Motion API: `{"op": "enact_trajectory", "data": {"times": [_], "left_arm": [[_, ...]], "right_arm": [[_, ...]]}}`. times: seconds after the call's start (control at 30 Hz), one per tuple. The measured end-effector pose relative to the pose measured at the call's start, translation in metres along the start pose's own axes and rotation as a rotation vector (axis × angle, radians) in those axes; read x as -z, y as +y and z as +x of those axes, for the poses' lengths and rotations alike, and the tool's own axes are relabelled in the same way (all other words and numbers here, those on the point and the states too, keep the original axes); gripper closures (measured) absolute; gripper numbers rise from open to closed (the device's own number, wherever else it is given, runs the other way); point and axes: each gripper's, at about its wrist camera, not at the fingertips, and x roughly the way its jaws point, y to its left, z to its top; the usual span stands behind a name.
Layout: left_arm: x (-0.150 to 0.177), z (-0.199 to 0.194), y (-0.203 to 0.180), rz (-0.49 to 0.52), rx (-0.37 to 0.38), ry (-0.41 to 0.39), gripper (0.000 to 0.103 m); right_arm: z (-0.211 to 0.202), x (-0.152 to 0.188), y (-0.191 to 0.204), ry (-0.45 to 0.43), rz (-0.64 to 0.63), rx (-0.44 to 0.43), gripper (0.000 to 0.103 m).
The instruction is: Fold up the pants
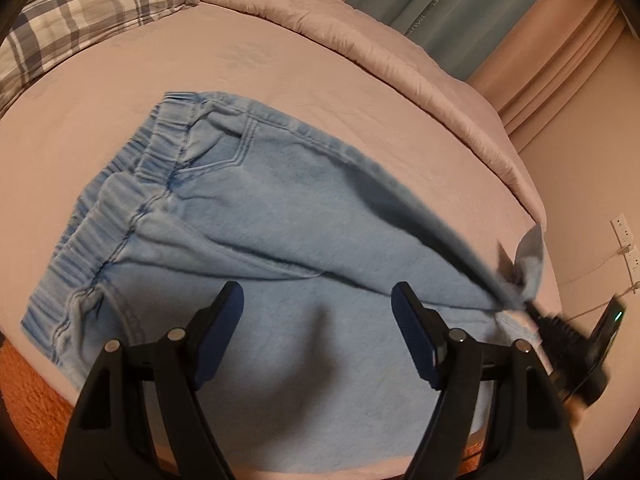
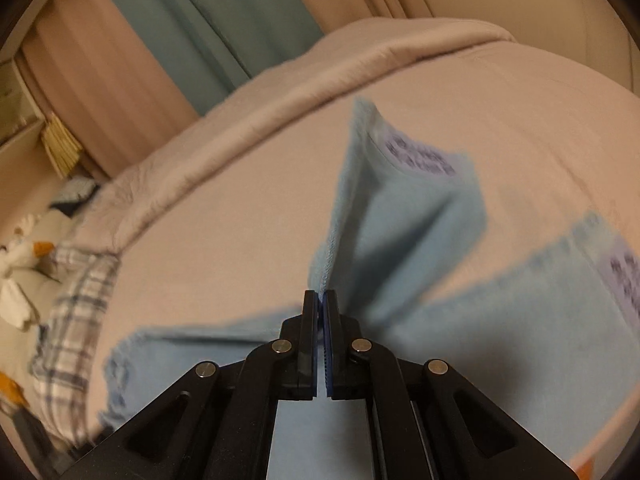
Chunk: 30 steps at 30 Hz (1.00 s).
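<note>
Light blue denim pants [image 1: 248, 216] lie on the pink bed sheet [image 1: 280, 64], elastic waistband at the left. My left gripper [image 1: 318, 304] is open and empty, hovering over the pants' lower part. My right gripper [image 2: 321, 298] is shut on a pinch of the pants fabric [image 2: 404, 216] and holds it lifted off the bed; the leg ends hang blurred with dark printed patches. The right gripper also shows in the left wrist view [image 1: 532, 304], blurred, pulling the cloth up at the right.
A plaid pillow [image 1: 80, 16] lies at the far left. A pink quilt [image 1: 360, 44] is bunched along the far edge, teal curtain [image 1: 460, 12] behind. The orange bed edge [image 1: 28, 392] runs at the near left. Wall sockets [image 1: 624, 236] sit at the right.
</note>
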Motion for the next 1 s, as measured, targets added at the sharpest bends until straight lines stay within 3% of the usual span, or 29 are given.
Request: {"op": "enact_trajectory", "data": {"times": [0.27,0.4,0.5,0.57,0.63,0.8,1.0], "left_arm": [[-0.037,0.028,-0.018,-0.004,0.038,0.017,0.029],[-0.061,0.062,-0.027,-0.043,0.058,0.070,0.029],[-0.072,0.088,-0.029,-0.098,0.075,0.111,0.046],[-0.072,0.102,-0.028,-0.135,0.052,0.120,0.070],[-0.070,0.110,-0.026,-0.165,0.089,0.133,0.081],[-0.068,0.097,-0.029,-0.182,0.112,0.080,0.091],[-0.043,0.027,-0.052,-0.071,0.141,-0.049,0.092]], "right_arm": [[0.019,0.014,-0.021,0.075,0.062,0.035,0.100],[0.019,0.019,-0.029,0.092,0.082,0.026,0.100],[0.020,0.023,-0.031,0.100,0.087,0.020,0.100],[0.020,0.025,-0.032,0.101,0.088,0.018,0.100],[0.019,0.026,-0.033,0.097,0.088,0.016,0.100],[0.018,0.025,-0.031,0.097,0.071,0.024,0.100],[-0.003,0.021,-0.032,0.061,0.069,0.003,0.100]]}}
